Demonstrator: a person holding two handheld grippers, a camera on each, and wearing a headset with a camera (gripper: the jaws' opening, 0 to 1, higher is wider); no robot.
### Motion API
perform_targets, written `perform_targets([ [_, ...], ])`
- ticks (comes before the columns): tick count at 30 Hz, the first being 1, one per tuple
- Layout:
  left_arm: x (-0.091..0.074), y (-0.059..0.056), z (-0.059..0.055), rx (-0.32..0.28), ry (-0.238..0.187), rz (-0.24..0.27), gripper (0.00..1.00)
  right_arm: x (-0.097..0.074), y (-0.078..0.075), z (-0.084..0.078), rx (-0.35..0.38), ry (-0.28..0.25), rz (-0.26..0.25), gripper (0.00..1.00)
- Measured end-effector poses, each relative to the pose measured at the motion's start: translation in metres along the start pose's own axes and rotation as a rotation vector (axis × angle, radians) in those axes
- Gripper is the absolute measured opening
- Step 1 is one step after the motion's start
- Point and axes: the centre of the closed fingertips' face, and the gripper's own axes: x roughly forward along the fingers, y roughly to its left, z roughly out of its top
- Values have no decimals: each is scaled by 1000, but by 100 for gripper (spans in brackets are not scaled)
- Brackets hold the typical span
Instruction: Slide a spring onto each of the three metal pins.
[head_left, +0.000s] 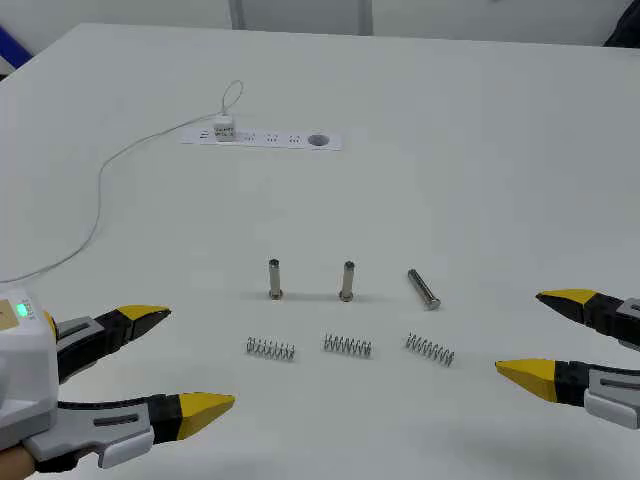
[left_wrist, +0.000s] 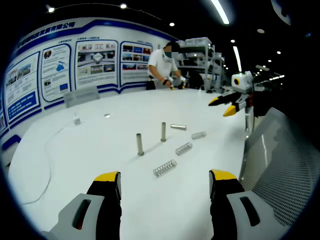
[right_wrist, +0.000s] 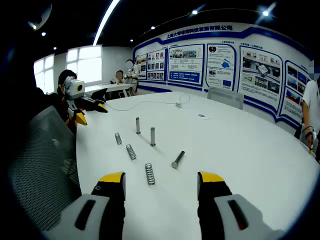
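Note:
Three metal pins sit mid-table: the left pin (head_left: 275, 279) and middle pin (head_left: 347, 281) stand upright, while the right pin (head_left: 423, 288) lies on its side. In front of them lie three springs in a row, left (head_left: 270, 349), middle (head_left: 347, 346) and right (head_left: 429, 349). My left gripper (head_left: 185, 362) hovers open at the near left, well short of the left spring (left_wrist: 164, 168). At the near right my right gripper (head_left: 545, 335) is open too, with the nearest spring (right_wrist: 149, 173) and the lying pin (right_wrist: 178, 159) ahead of its jaws.
A white power strip (head_left: 262, 138) with a plugged adapter lies at the back, and its thin cable (head_left: 100, 195) trails to the left edge. A mesh chair back (left_wrist: 285, 165) stands by the table's near side. A person (left_wrist: 162, 70) works at a far bench.

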Motion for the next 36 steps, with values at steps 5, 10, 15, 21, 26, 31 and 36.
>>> perform_targets([
  [5, 0, 1, 1, 0, -3, 3, 73, 0, 1, 0, 1, 0, 1, 59],
  [10, -1, 1, 1, 0, -3, 6, 73, 1, 1, 0, 3, 0, 1, 59],
  [15, -2, 1, 2, 1, -3, 7, 73, 0, 1, 0, 5, 0, 0, 59],
  [21, -1, 0, 2, -3, -4, 6, 73, 0, 0, 0, 9, 2, -3, 59],
  [26, -1, 0, 2, -4, -5, 9, 73, 2, -4, 2, 11, 4, -9, 58],
  [31, -1, 0, 3, -6, -6, 10, 72, 6, -10, 4, 12, 9, -17, 56],
  [36, -2, 0, 3, -7, -6, 13, 72, 10, -14, 4, 22, 30, -12, 55],
])
